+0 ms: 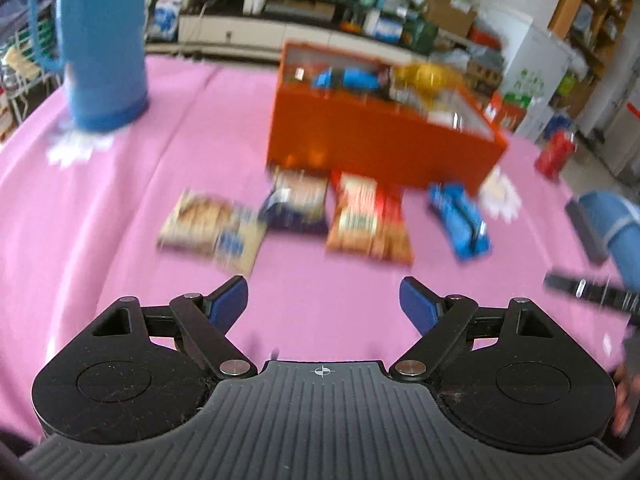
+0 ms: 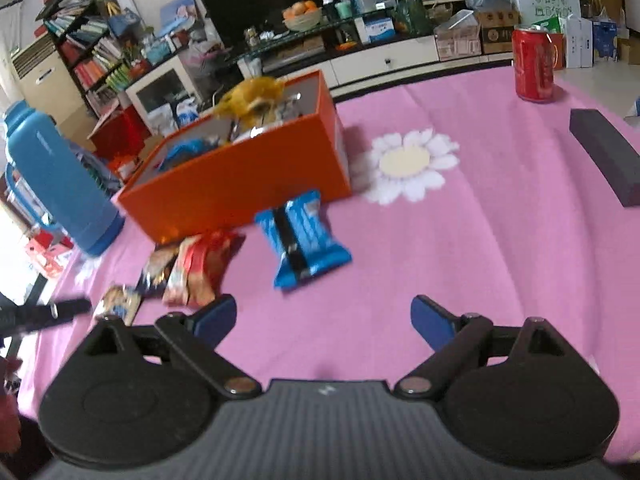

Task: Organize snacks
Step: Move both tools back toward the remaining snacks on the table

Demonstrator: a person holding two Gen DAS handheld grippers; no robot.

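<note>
**Both grippers empty, four packets left in front of the box**

My left gripper (image 1: pixel 323 300) and my right gripper (image 2: pixel 323 320) both stand wide open with nothing between the pads, only pink surface (image 1: pixel 120 200) showing below them. The orange box (image 2: pixel 240 184) already holds several snacks, so I judge I am between picks, about to choose the next one.

Four packets lie in a row just before the box's near wall: a beige cracker packet (image 1: pixel 212 232) furthest left, a dark packet (image 1: pixel 296 204), a red-and-orange packet (image 1: pixel 368 220), and a blue wafer packet (image 2: pixel 306 240) on the right, one end near the box wall.

The blue packet sits nearest my right gripper. Its long axis runs away from me toward the box, tilted slightly. To take it I would come down over its middle and close across the short width. The beige packet suits my left gripper; it lies at a slant, though blur hides its exact heading.
</note>
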